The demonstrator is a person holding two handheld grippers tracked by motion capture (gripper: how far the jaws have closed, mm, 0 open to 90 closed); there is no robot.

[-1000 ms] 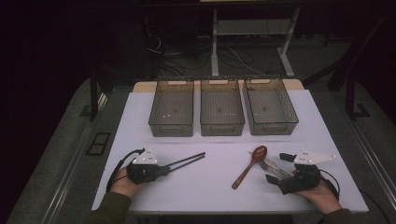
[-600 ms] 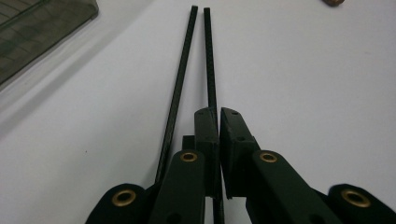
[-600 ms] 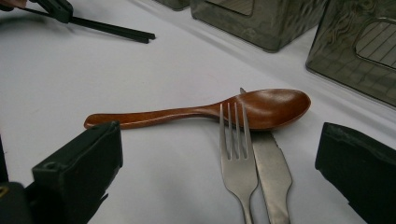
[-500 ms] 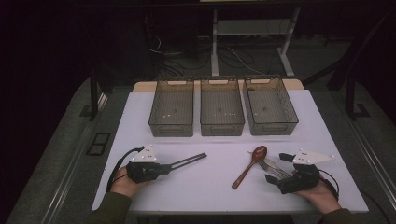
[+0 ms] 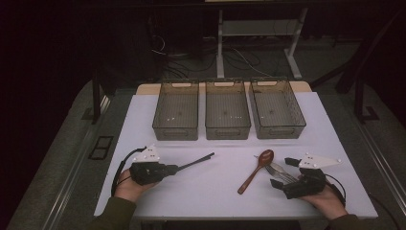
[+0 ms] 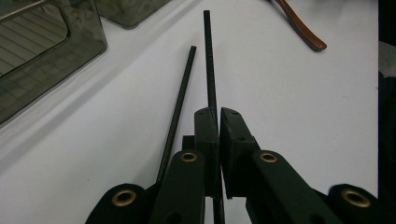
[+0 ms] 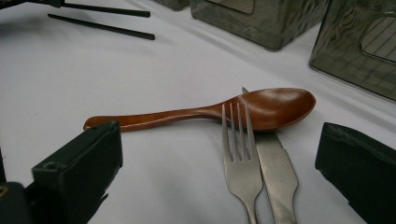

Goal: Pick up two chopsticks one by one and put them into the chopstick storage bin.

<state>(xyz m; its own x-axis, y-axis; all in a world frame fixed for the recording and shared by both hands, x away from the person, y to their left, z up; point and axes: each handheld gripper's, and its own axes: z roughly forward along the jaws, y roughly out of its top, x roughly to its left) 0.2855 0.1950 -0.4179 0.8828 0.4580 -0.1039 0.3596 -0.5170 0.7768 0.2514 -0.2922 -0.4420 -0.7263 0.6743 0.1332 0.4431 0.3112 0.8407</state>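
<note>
Two black chopsticks (image 6: 209, 56) lie toward the left of the white desk (image 5: 215, 191). In the left gripper view, the left tongs (image 6: 218, 116) are clenched on one chopstick, which runs forward from between the jaws toward the bins; the second chopstick (image 6: 180, 93) lies just beside it on the desk, angled slightly away, its near end under the tongs. In the high view, the left tongs (image 5: 177, 167) sit near the desk's front left, held in the person's left hand (image 5: 125, 187).

Three grey see-through bins (image 5: 227, 108) stand side by side at the far part of the desk, well apart from the chopsticks.

Right tongs (image 5: 282, 173) are released: in the right gripper view the jaws stand wide apart, one on each side of a metal fork (image 7: 240, 154) and a metal knife (image 7: 275, 172). Fork and knife lie side by side, their far ends touching the bowl of a brown wooden spoon (image 7: 210, 111). The spoon rests flat on the desk, bowl toward the bins, handle pointing toward the front edge. The right hand (image 5: 325, 201) grips the tool near the desk's front right.
</note>
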